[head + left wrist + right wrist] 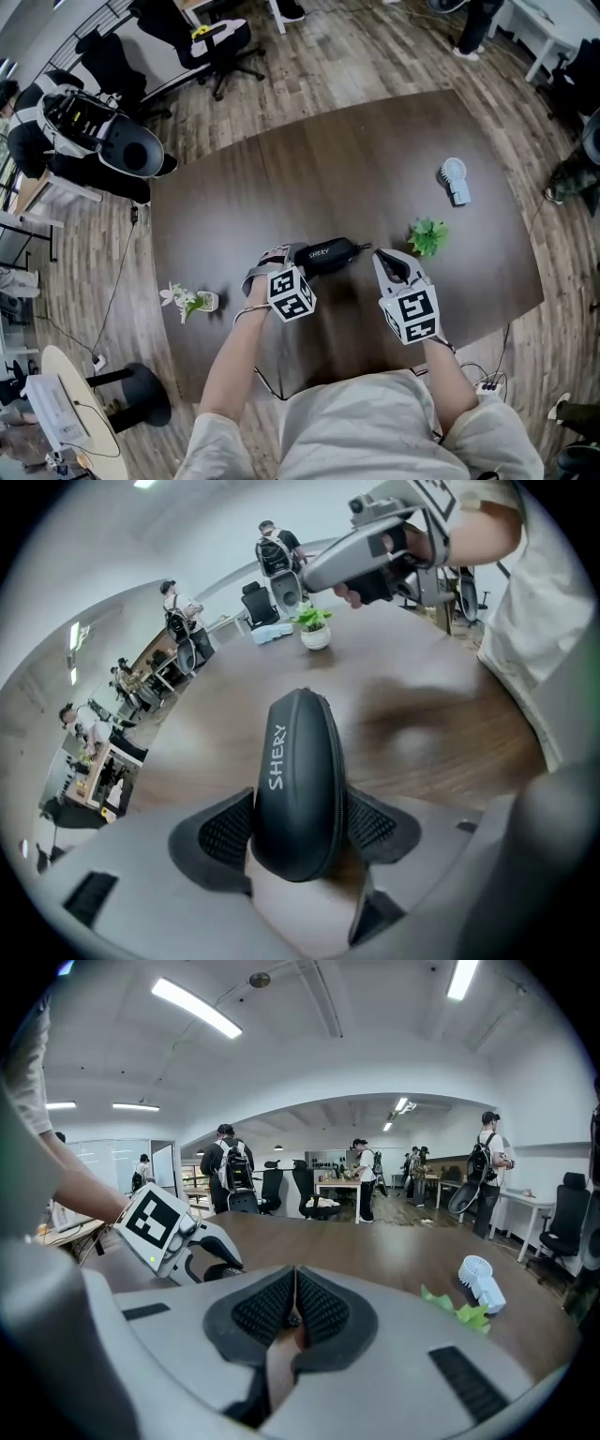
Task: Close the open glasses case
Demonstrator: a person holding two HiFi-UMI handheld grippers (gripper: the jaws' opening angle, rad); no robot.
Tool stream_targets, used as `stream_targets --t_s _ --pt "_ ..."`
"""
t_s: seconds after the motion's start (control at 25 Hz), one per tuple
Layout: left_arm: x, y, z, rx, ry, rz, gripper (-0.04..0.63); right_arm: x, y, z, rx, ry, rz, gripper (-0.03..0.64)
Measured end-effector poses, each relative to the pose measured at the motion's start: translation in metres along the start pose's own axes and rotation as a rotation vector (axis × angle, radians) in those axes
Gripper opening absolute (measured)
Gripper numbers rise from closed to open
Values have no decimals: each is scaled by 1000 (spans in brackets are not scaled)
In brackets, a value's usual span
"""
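Glasses case, black with white "SHERY" lettering on its top, lies on the dark wood tabletop with its near end between the jaws of the left hand-held gripper. That gripper points steeply down. Its ribbed pads stand apart to the width of the case and lie against both of its sides, so the gripper pinches the case. Seen along those jaws, the two halves of the case look shut along the seam. The rest of the case stretches away from the left gripper's tips, toward the right hand-held gripper.

The right gripper hangs just beside the far end of the case, above the tabletop and apart from it. Its jaws are pressed together, pad against pad, with nothing between them.

Beyond the right gripper's tips and slightly to its right stands a small green plant. Farther on in the same direction lies a small white fan. Well off to the left of the left gripper, near the tabletop's edge, sits a white flower in a little pot.
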State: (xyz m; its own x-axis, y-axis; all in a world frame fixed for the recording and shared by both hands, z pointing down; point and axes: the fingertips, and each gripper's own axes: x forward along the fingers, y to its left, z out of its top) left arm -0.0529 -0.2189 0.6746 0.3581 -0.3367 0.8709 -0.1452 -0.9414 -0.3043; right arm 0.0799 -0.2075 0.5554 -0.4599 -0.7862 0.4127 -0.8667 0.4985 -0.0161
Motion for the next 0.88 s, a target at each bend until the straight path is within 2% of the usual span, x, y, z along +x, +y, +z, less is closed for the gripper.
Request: stream_targets --t_s 0.12,0.24,0.32,0.44,0.56,0.64,0.72,0.88 --pt "-10 1 5 -212 -99 -44 289 -2 1 4 0 -11 12 11" --pt "-31 5 17 -433 -248 -63 285 -5 1 13 30 -36 35 15" --pt "-48 8 25 -535 -347 -56 285 -7 4 20 52 -56 54 17" --pt "-74 9 37 -633 -473 -18 284 -10 11 34 55 -82 92 23" --pt "-104 5 54 -705 -599 27 284 -18 26 55 27 -118 175 35" --pt "-124 4 64 -722 -659 76 284 -25 37 74 10 -151 239 52" --pt "-142 4 71 -705 -697 145 284 -33 46 94 7 -177 311 67" --pt "-174 -2 86 -620 -767 278 284 -49 58 126 57 -213 449 111"
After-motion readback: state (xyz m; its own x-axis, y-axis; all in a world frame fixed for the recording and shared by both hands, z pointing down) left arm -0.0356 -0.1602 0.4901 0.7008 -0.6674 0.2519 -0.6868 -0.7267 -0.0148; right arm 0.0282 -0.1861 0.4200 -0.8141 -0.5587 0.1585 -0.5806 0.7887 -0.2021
